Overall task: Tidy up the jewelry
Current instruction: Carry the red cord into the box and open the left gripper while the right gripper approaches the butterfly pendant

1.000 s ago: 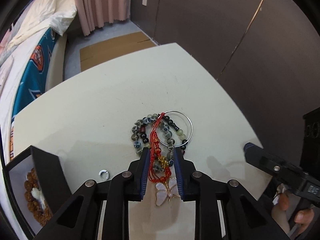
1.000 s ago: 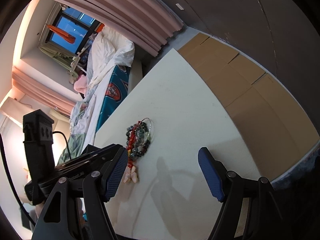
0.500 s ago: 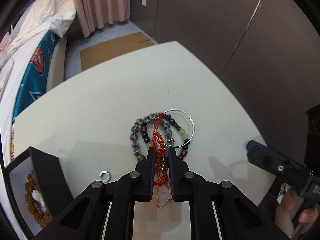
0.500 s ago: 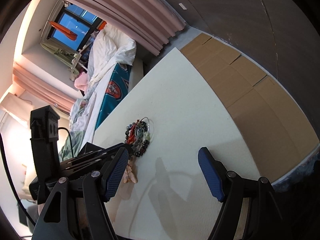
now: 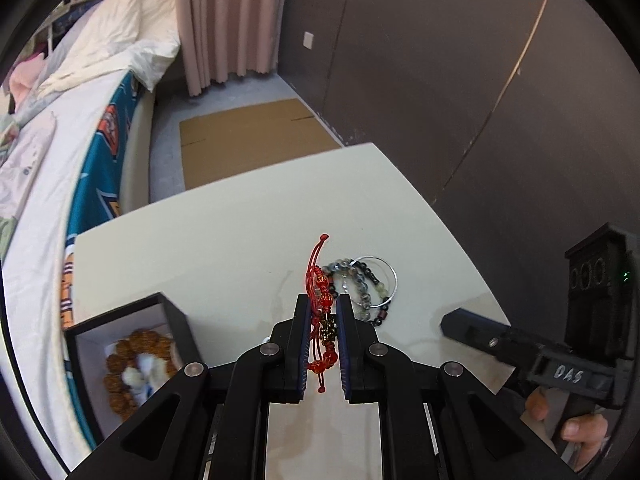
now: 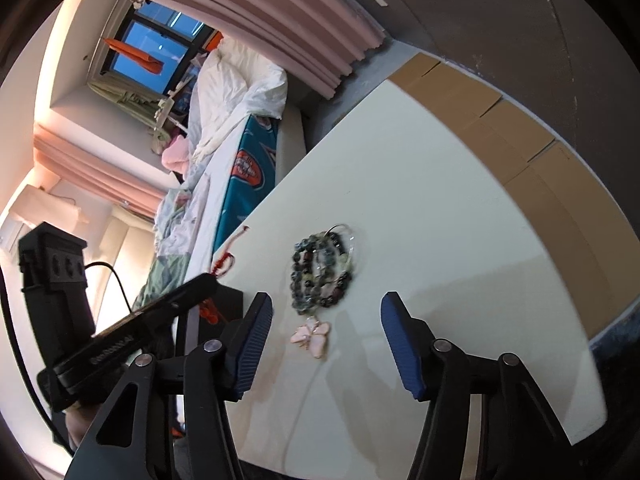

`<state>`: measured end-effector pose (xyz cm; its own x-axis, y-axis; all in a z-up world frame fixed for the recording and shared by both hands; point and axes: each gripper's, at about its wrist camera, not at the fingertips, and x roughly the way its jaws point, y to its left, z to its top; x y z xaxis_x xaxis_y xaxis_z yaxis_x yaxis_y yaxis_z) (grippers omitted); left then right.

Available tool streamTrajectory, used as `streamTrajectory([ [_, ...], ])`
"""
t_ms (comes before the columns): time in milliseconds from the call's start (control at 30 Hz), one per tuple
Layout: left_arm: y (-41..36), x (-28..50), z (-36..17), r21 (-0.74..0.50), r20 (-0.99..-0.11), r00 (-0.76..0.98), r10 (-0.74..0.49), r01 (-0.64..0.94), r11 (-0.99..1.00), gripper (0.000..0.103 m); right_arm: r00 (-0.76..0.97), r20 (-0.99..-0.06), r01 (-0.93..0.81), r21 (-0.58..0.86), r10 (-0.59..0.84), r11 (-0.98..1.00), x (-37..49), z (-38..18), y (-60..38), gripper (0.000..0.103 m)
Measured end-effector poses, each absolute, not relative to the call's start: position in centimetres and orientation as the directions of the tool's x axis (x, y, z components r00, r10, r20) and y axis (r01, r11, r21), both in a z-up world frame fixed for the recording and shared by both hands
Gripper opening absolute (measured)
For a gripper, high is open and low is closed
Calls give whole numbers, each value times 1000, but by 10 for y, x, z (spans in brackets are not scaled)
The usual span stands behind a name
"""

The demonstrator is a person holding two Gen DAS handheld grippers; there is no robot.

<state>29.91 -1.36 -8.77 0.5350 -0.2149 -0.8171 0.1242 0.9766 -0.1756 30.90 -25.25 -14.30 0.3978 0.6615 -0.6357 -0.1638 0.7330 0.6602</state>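
Left hand-held gripper pinches the red bracelet clear of the tangle; right hand-held gripper, empty, is closing.

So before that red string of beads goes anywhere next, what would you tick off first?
1. Left hand-held gripper shut on the red cord bracelet: ok.
2. Bracelet lifted free of the bead pile on the table: ok, seen from the right wrist view.
3. Loose cord ends clear of the other pieces: cannot tell.
4. Open box has room beside the brown bead bracelet: cannot tell.
5. Right hand-held gripper empty, its jaws closing, out of the way: ok.
6. Butterfly pendant lying apart on the table: ok.
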Motion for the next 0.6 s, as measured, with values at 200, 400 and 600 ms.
streamTrajectory([
  [200,5,289,-74,-189,-797,566,-209,95,977,13,349,-720,-223,558,600,799,304,-148,-217,58],
  [400,31,273,-61,-205,-777,597,-200,61,977,13,334,-785,-256,458,522,851,300,-153,-189,59],
  [600,60,256,-50,-222,-756,626,-189,26,975,13,355,-842,-287,316,407,904,296,-155,-161,59],
])
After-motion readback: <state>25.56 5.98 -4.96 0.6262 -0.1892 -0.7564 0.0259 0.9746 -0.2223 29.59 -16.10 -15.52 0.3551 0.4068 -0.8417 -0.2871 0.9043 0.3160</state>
